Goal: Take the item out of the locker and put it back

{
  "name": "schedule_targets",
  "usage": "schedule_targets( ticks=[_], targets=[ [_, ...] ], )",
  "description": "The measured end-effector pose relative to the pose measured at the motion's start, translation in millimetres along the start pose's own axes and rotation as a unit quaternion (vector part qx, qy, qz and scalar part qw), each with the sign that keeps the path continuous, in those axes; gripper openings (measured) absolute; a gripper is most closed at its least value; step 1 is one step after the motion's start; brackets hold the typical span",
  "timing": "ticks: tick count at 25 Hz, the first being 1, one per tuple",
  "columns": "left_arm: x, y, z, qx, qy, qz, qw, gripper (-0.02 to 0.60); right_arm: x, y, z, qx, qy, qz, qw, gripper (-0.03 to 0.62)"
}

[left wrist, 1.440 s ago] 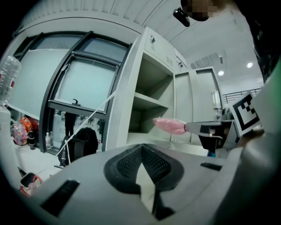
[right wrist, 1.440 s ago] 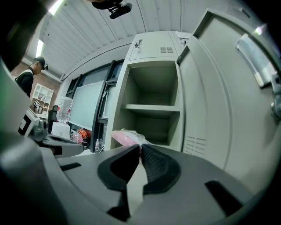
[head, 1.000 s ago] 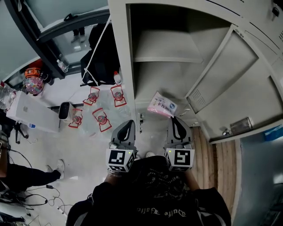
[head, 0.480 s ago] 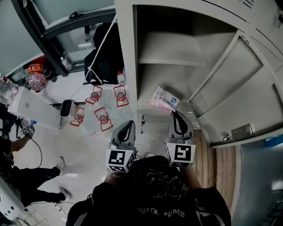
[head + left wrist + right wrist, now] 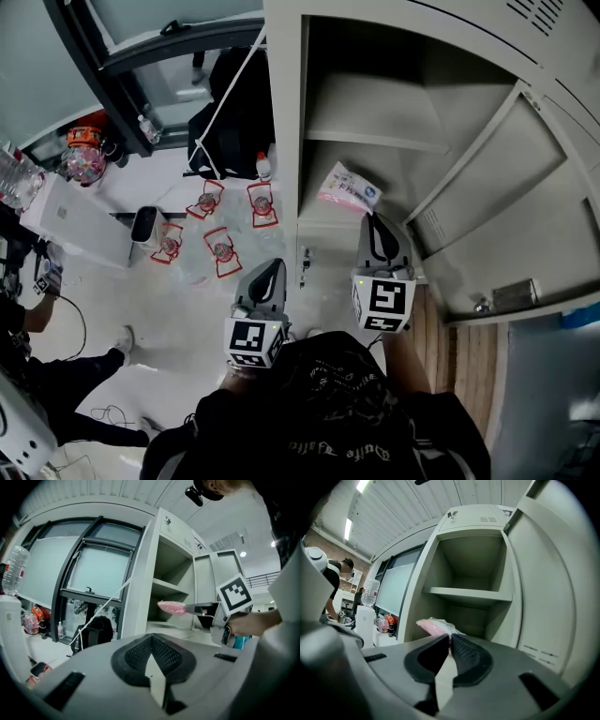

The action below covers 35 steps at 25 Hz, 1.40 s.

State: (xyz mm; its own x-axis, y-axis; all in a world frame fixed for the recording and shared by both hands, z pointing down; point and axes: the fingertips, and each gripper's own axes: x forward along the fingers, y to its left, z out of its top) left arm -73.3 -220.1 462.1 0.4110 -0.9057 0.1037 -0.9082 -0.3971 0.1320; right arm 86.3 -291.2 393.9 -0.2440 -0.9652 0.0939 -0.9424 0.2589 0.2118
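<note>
A pink-and-white packet [image 5: 348, 188] hangs in the air at the mouth of the grey locker [image 5: 375, 103], just below its shelf [image 5: 375, 142]. My right gripper [image 5: 372, 218] is shut on the packet's near edge. In the right gripper view the packet [image 5: 435, 626] sticks out past the closed jaws toward the shelf [image 5: 468, 595]. My left gripper [image 5: 271, 266] stays low, left of the locker, shut on nothing. The left gripper view shows the packet [image 5: 171, 607] held out sideways by the right gripper [image 5: 202, 609].
The locker door [image 5: 506, 216] stands open to the right. A black backpack [image 5: 234, 122] leans by the window frame, left of the locker. Several red-framed items [image 5: 216, 248] and a white box [image 5: 75, 220] lie on the floor. A person crouches at the left edge.
My right gripper has carried the packet forward and up toward the locker opening. The left gripper has stayed where it was.
</note>
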Motion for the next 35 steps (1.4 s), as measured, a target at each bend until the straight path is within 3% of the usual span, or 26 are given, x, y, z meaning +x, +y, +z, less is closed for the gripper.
schedule_targets(
  ticks=[20, 35],
  targets=[
    [-15.5, 20.3, -10.4, -0.002, 0.018, 0.058, 0.9981, 0.008, 107.7, -8.0, -15.4, -0.05, 0.082, 0.035, 0.995, 0.018],
    [-18.3, 31.1, -14.6, -0.002, 0.024, 0.074, 0.997, 0.008, 133.3, -3.6, -51.3, -0.067, 0.172, 0.057, 0.981, 0.018]
  ],
)
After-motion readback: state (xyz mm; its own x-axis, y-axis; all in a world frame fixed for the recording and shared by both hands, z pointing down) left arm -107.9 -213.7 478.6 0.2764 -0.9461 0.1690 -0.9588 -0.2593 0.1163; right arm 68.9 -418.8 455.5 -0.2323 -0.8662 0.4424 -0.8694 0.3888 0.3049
